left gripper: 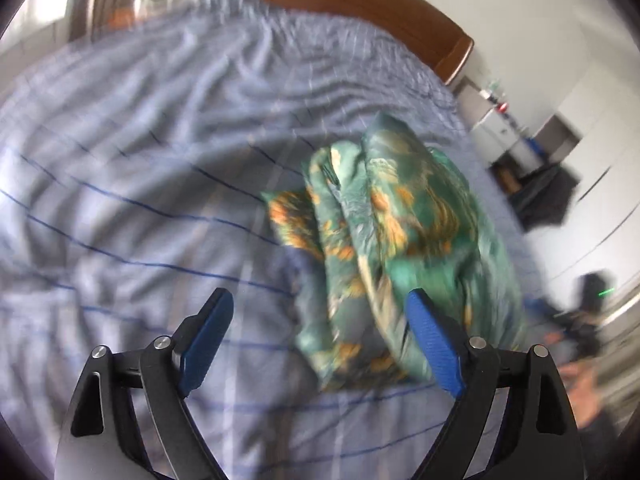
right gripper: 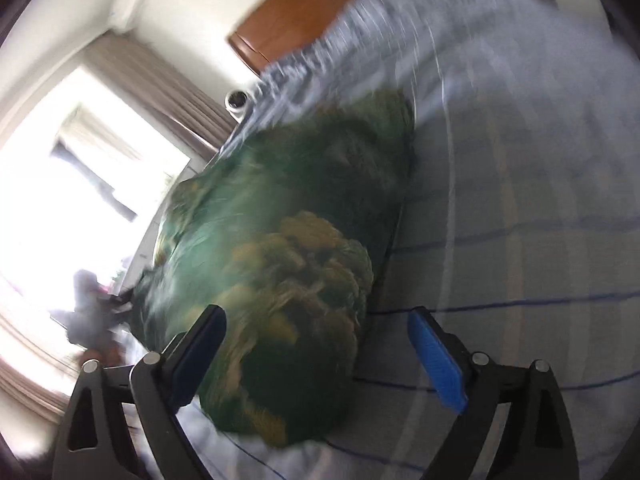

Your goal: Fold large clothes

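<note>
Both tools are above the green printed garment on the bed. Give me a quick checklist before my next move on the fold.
1. Left tool open with nothing between its pads: ok.
2. Right tool open, pads not pressing the cloth: ok.
3. Green printed garment lying free on the striped bedsheet: ok.
4. Garment folded flat and neat: not ok, it sits bunched in thick rolls.
5. An edge or corner to grasp next: cannot tell, both views are blurred.
6. Bedsheet beside the garment free for laying it down: ok.
</note>
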Demonstrator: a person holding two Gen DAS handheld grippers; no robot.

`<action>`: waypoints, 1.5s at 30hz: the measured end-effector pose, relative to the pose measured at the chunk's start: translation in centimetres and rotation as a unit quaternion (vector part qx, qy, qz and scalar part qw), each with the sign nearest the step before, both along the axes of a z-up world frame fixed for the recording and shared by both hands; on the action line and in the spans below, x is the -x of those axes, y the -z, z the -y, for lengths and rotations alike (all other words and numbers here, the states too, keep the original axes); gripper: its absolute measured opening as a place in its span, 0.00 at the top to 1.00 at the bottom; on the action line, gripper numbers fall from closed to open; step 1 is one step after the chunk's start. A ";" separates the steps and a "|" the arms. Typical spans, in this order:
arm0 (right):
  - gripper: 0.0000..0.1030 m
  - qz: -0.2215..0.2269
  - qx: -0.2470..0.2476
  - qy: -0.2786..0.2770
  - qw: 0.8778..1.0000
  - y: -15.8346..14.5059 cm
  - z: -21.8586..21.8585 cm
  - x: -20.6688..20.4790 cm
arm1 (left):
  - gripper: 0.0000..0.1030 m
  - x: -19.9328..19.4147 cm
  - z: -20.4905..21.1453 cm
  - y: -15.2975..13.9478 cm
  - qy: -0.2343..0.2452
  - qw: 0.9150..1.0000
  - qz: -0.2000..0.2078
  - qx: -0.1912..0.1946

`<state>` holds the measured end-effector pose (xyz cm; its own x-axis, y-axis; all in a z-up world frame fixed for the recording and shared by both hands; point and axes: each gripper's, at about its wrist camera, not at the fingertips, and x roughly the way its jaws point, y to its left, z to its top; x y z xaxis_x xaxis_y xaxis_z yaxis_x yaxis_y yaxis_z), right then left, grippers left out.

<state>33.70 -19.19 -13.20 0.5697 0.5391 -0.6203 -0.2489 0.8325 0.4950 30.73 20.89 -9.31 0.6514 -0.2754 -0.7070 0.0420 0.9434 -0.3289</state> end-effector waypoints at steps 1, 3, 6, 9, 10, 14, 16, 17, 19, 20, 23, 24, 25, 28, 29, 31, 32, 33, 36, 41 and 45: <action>0.09 0.033 0.037 0.004 0.999 -1.6 -0.6 1.9 | 0.07 1.6 1.0 -1.1 -0.011 0.999 0.023 -0.046; 0.09 0.097 0.105 0.012 0.990 -4.8 -2.1 5.4 | 0.00 4.3 3.4 -3.5 -0.048 0.986 0.080 -0.137; 0.09 0.174 0.169 0.033 0.970 -8.9 -3.6 8.6 | 0.00 8.4 6.9 -6.1 -0.087 0.965 0.131 -0.211; 0.07 0.230 0.196 0.059 0.951 -11.4 -4.2 10.9 | 0.00 10.4 9.5 -7.3 -0.100 0.960 0.137 -0.224; 0.05 0.247 0.200 0.068 0.946 -12.2 -4.5 12.4 | 0.00 11.1 10.4 -7.8 -0.109 0.959 0.135 -0.226; 0.00 0.246 0.203 0.089 0.944 -13.4 -5.6 15.4 | 0.00 12.8 12.9 -8.7 -0.104 0.960 0.135 -0.221; 0.00 0.232 0.203 0.091 0.947 -13.8 -5.4 16.3 | 0.00 13.4 13.7 -8.7 -0.100 0.961 0.132 -0.220; 0.00 0.227 0.205 0.093 0.948 -13.7 -5.4 16.8 | 0.00 13.9 14.2 -8.8 -0.098 0.962 0.131 -0.220; 0.00 0.219 0.213 0.095 0.948 -13.6 -5.7 18.0 | 0.00 14.4 14.9 -8.9 -0.099 0.962 0.127 -0.222; 0.00 0.218 0.218 0.094 0.947 -13.6 -5.8 18.6 | 0.00 14.8 15.2 -9.1 -0.099 0.962 0.126 -0.223; 0.00 0.220 0.230 0.099 0.943 -13.4 -6.1 20.0 | 0.00 15.8 15.9 -9.3 -0.099 0.960 0.122 -0.230; 0.00 0.224 0.233 0.102 0.941 -13.5 -6.1 20.7 | 0.00 16.1 16.1 -9.3 -0.100 0.960 0.122 -0.232; 0.00 0.226 0.236 0.104 0.939 -13.4 -6.2 21.3 | 0.00 16.4 16.2 -9.2 -0.100 0.960 0.123 -0.232; 0.00 0.218 0.251 0.096 0.938 -13.4 -6.8 22.3 | 0.00 17.6 16.4 -8.7 -0.092 0.964 0.117 -0.219; 0.00 0.216 0.254 0.094 0.938 -13.3 -7.1 22.7 | 0.00 18.0 16.4 -8.5 -0.089 0.967 0.112 -0.208; 0.00 0.210 0.256 0.090 0.939 -13.0 -7.6 23.5 | 0.00 18.8 16.0 -8.2 -0.083 0.975 0.102 -0.177; 0.00 0.206 0.256 0.090 0.940 -12.8 -7.8 24.0 | 0.00 19.2 15.7 -8.2 -0.081 0.979 0.099 -0.159; 0.00 0.204 0.251 0.090 0.942 -12.6 -8.0 24.5 | 0.00 19.6 15.5 -8.2 -0.080 0.981 0.098 -0.146; 0.00 0.196 0.260 0.092 0.941 -12.0 -8.6 25.7 | 0.00 20.4 15.2 -8.3 -0.087 0.983 0.087 -0.139; 0.00 0.186 0.277 0.093 0.938 -11.8 -9.5 26.6 | 0.00 21.1 15.7 -7.9 -0.122 0.974 0.072 -0.176; 0.00 0.176 0.274 0.100 0.940 -12.2 -9.5 26.6 | 0.00 21.5 16.0 -7.9 -0.122 0.972 0.077 -0.188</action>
